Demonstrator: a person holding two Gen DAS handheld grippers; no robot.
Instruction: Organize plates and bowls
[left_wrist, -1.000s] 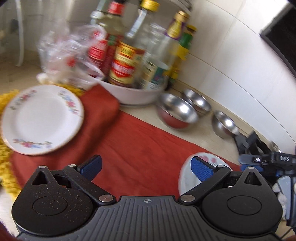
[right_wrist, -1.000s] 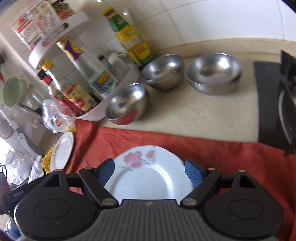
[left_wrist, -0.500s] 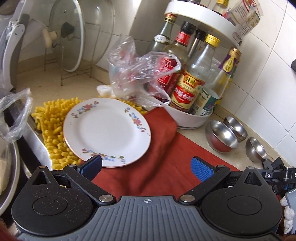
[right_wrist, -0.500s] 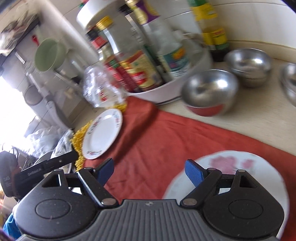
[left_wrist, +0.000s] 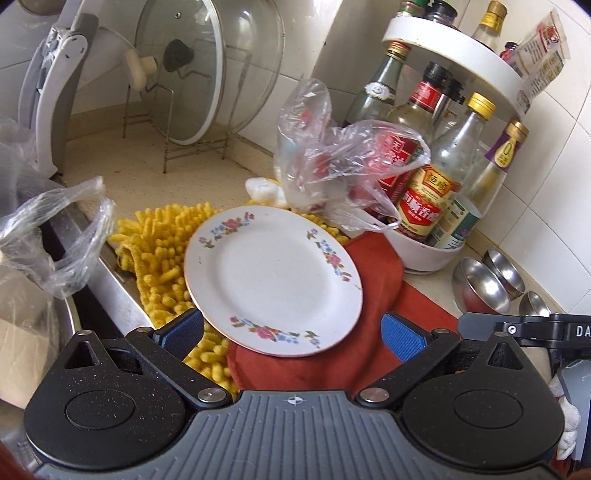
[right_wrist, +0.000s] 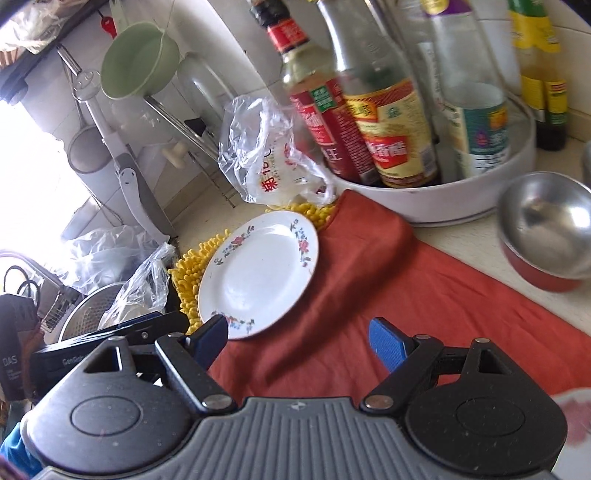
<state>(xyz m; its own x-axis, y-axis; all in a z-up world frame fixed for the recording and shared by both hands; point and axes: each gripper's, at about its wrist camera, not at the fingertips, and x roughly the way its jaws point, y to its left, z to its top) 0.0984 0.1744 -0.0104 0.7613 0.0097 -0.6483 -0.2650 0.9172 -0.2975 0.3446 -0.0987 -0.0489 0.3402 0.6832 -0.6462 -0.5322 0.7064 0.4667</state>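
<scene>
While both tools point down at the counter, the flowered plate (left_wrist: 271, 280) lies flat and serves as the landmark for everything else. It rests half on a yellow shaggy mat (left_wrist: 162, 254) and half on a folded red cloth (left_wrist: 384, 280), so its near rim overhangs the soft cloth edge; that raised rim looks like the easiest place for a finger to slip under. The left gripper (left_wrist: 291, 332) hovers just in front of the plate with its jaws spread wide and nothing between the blue pads; the plate's near edge sits between the two pads in this view, but whether they touch it cannot be told. The right gripper (right_wrist: 297, 343) is to the right of the plate, over the red cloth, jaws likewise released and empty. Behind the plate stands a crumpled plastic bag (left_wrist: 332, 166), and beyond it to the right a white turntable rack (left_wrist: 432, 254) crowded with bottles, which limits any approach from the far side. Right of the plate, past the cloth, steel bowls (left_wrist: 480, 288) sit in a loose group against the tiled wall, probably awaiting stacking. A second plate (right_wrist: 576, 417) shows only as a sliver at the right view's lower right corner.
</scene>
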